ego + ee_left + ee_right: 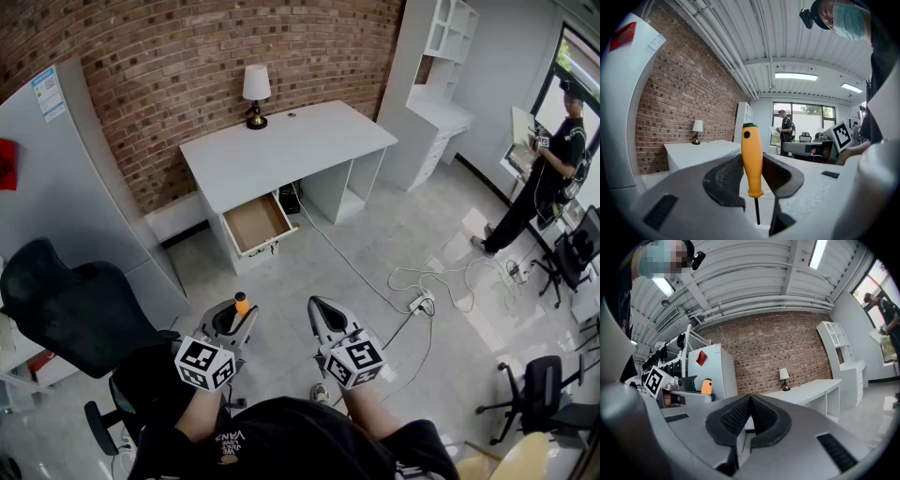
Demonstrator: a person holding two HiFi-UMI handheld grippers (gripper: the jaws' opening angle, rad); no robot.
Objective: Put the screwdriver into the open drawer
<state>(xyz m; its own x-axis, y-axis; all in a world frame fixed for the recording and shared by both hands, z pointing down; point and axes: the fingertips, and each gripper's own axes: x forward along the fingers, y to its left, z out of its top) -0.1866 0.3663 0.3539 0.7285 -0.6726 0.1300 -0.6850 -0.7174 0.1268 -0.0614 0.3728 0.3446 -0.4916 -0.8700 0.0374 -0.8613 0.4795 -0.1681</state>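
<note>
An orange-handled screwdriver [752, 161] stands upright between the pads of my left gripper [753, 177], handle up and thin shaft pointing down; the gripper is shut on it. In the head view the handle tip [241, 302] pokes above my left gripper [232, 323] at the lower middle. My right gripper [325, 319] is beside it, jaws closed together with nothing between them [749, 420]. The open drawer [256, 223] hangs out from under the white desk [281, 150] well ahead of both grippers, its wooden bottom bare.
A lamp [255, 94] stands on the desk's back edge by the brick wall. A black office chair [66, 309] is at my left. Cables and a power strip [419, 302] lie on the floor to the right. A person [544, 178] stands far right near more chairs.
</note>
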